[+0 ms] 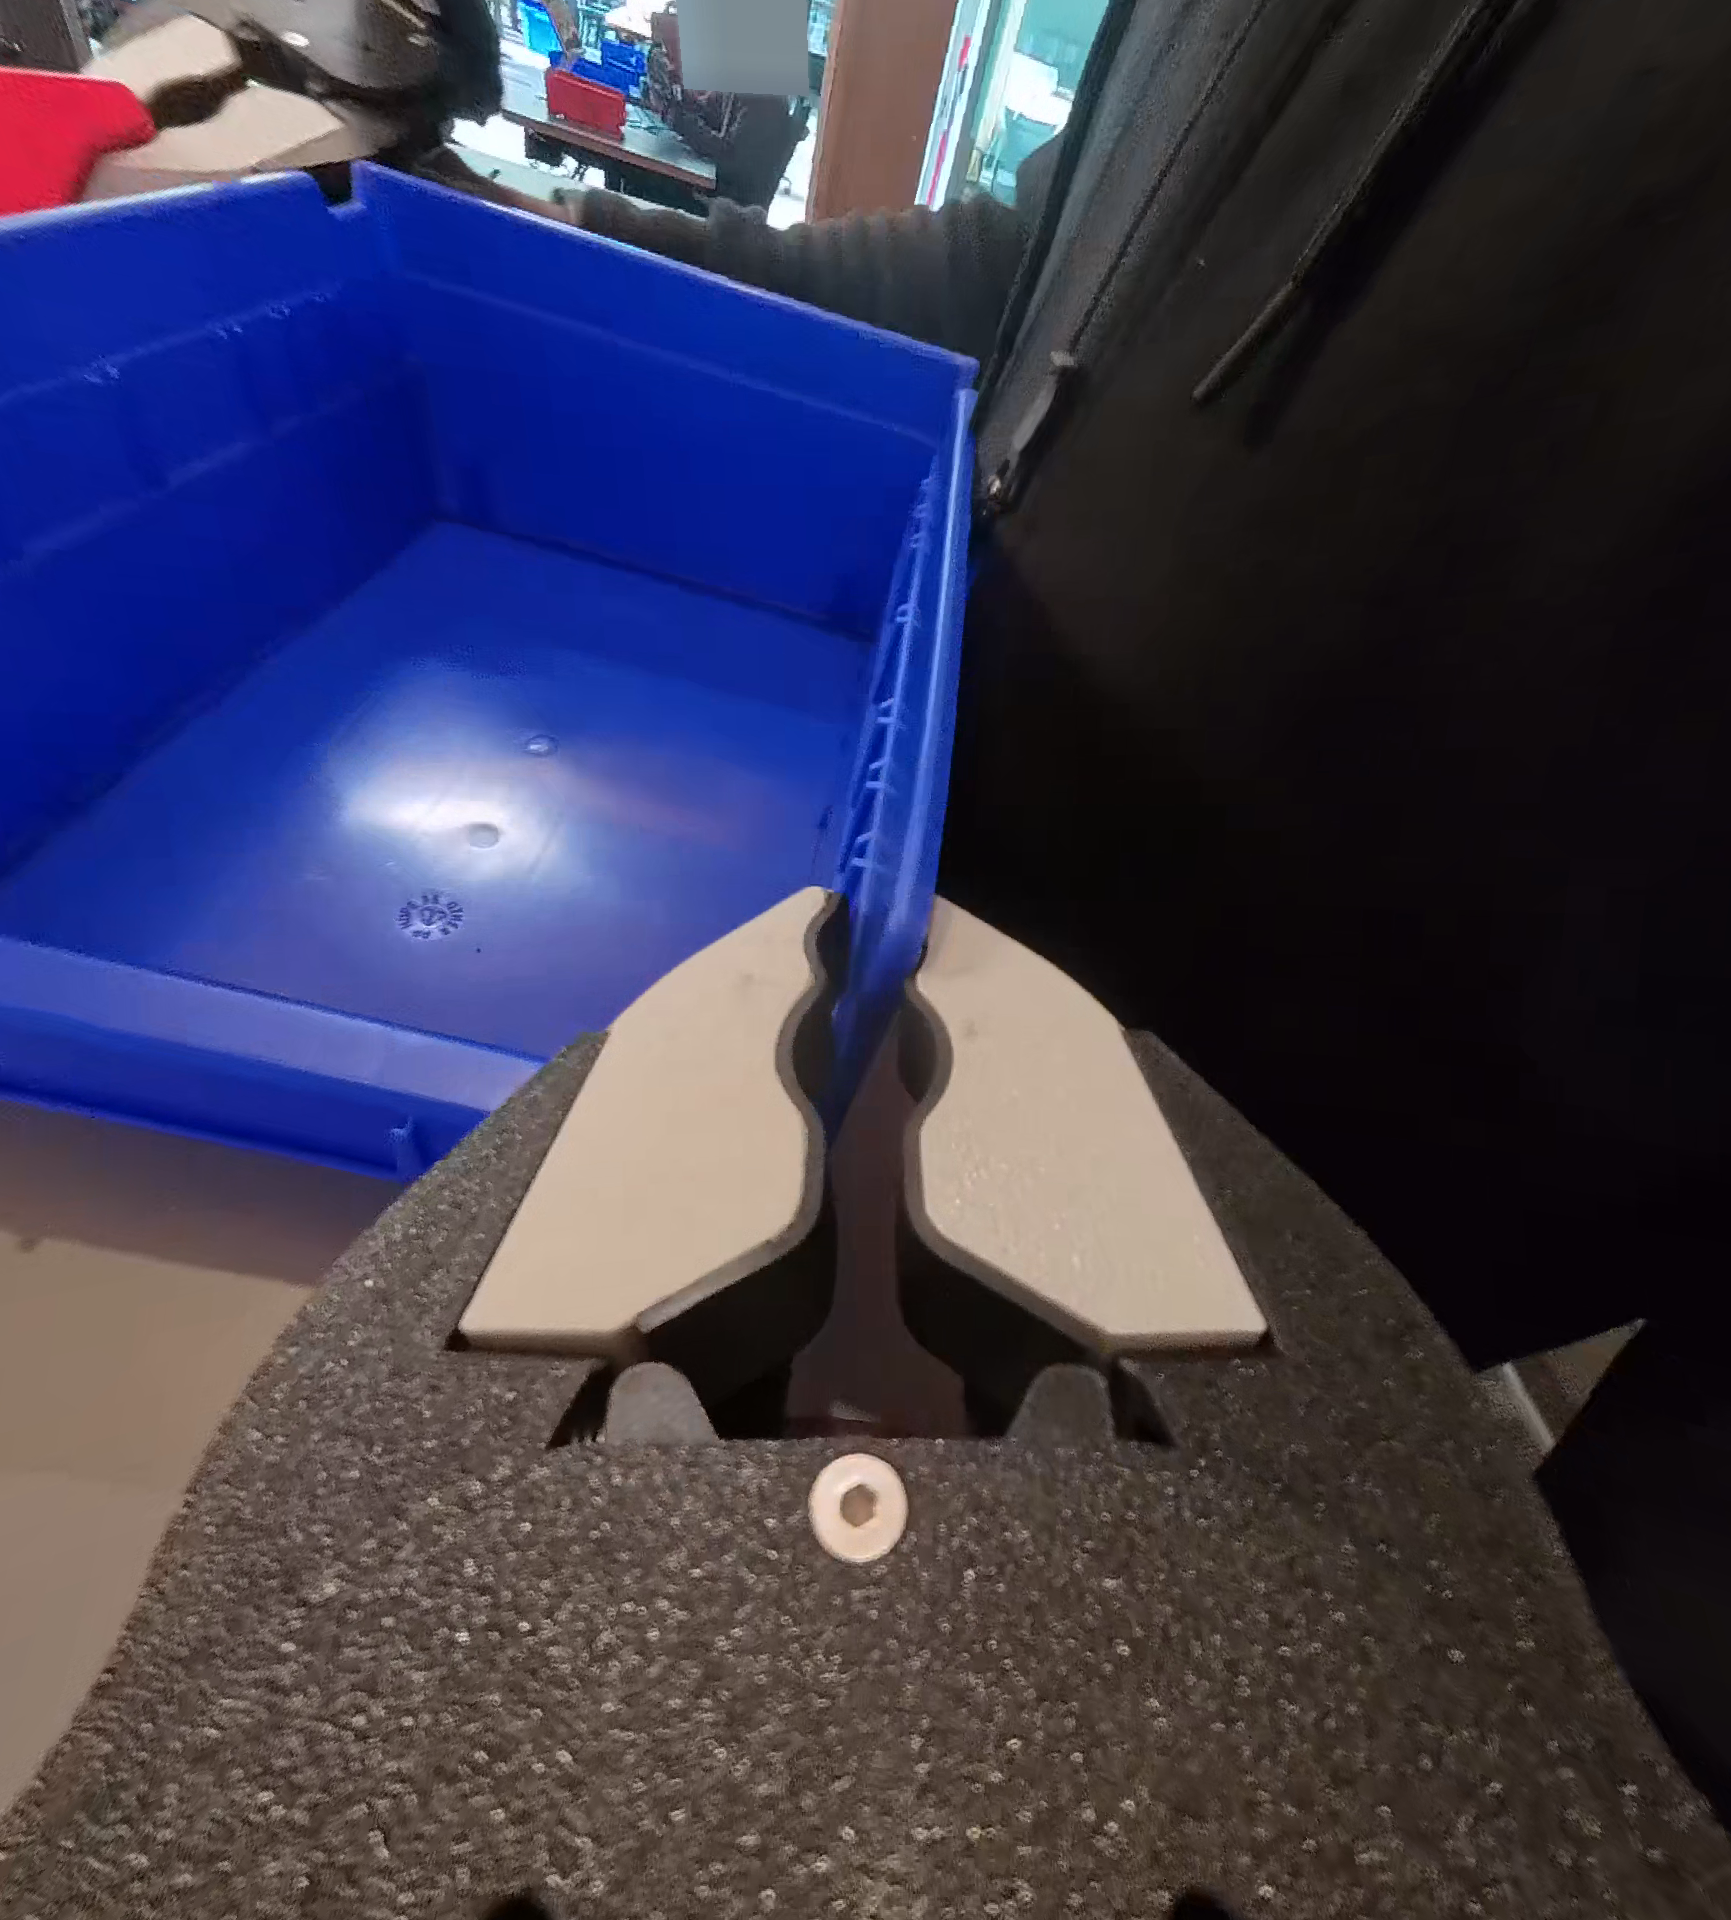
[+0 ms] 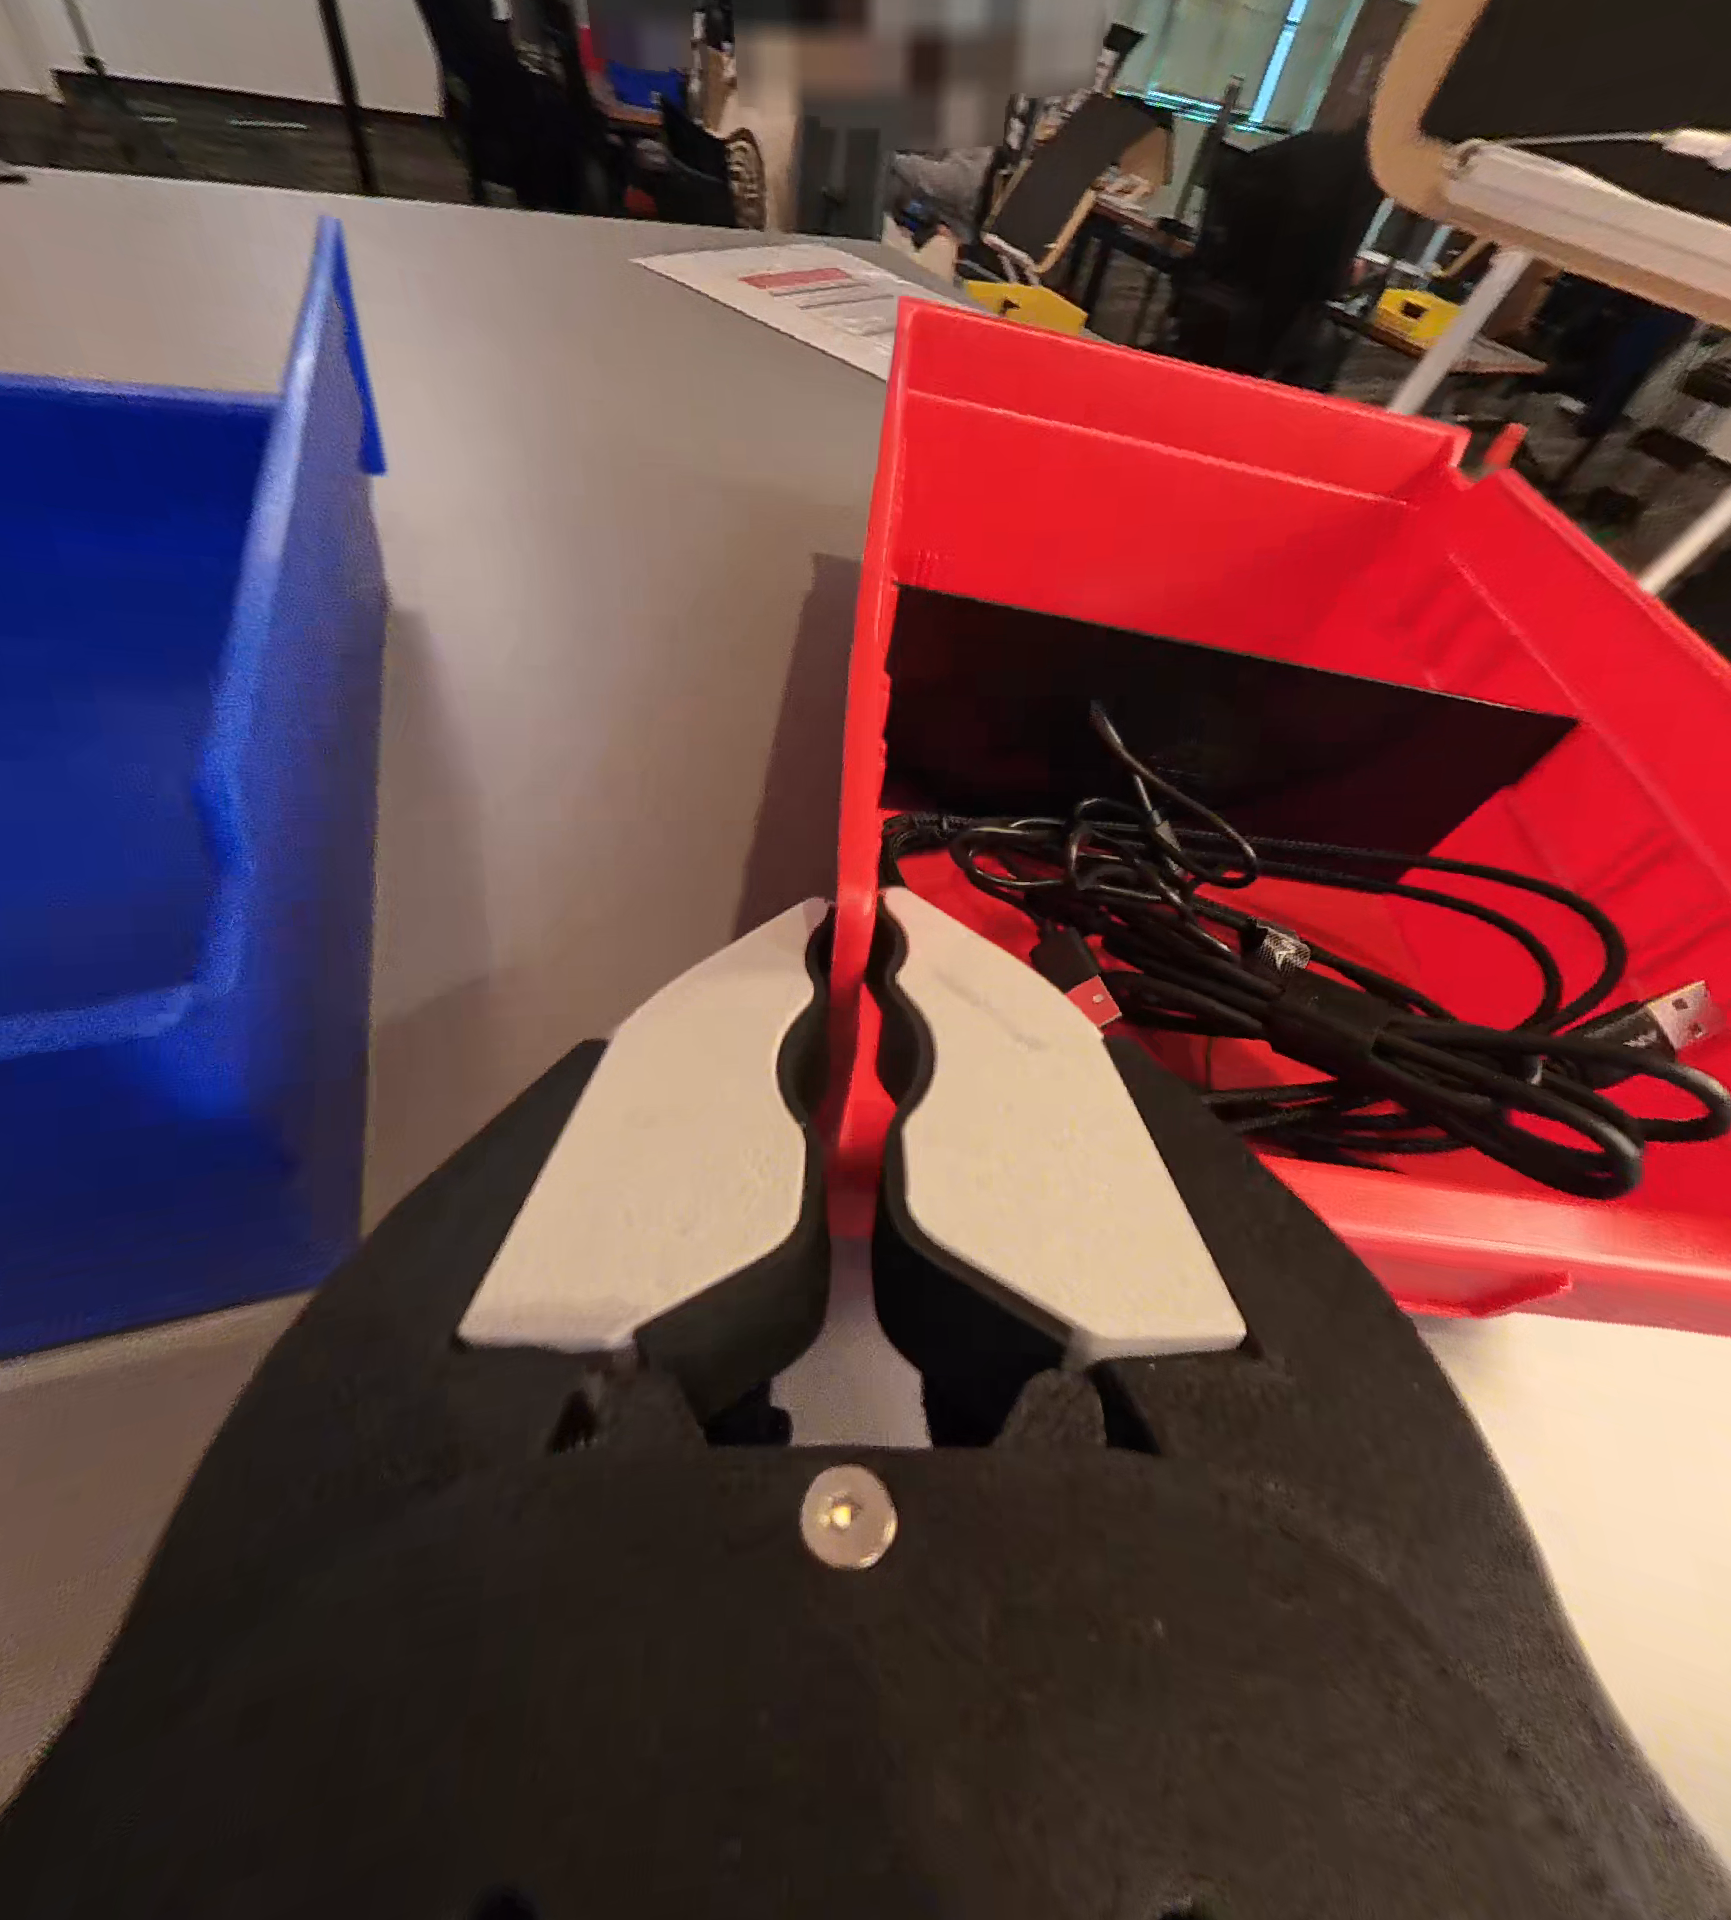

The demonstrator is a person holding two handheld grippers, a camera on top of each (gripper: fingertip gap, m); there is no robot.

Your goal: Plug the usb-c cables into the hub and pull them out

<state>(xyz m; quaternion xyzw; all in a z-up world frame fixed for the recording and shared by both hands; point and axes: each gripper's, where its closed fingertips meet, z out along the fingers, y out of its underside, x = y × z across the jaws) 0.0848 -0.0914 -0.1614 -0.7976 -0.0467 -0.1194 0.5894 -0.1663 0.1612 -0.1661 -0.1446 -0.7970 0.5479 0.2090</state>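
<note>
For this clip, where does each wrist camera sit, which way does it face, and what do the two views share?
Left wrist view: on the left gripper, looking forward along its fingers, which are clamped on the blue bin side wall; bin interior empty.
Right wrist view: on the right gripper, fingers clamped on the red bin wall, facing the black cables inside.
Shared: the blue bin appears in both; the red bin's corner shows in the left view.

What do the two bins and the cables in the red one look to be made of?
Blue bin: moulded hard plastic, glossy; its floor throws a bright glare and shows round moulding marks.

Red bin: seemingly the same plastic, smooth, with moulded ribs and a black divider, material unclear.

Cables: black, some seemingly braided fabric sleeve, others smooth rubbery jacket; metal plug ends.
</note>
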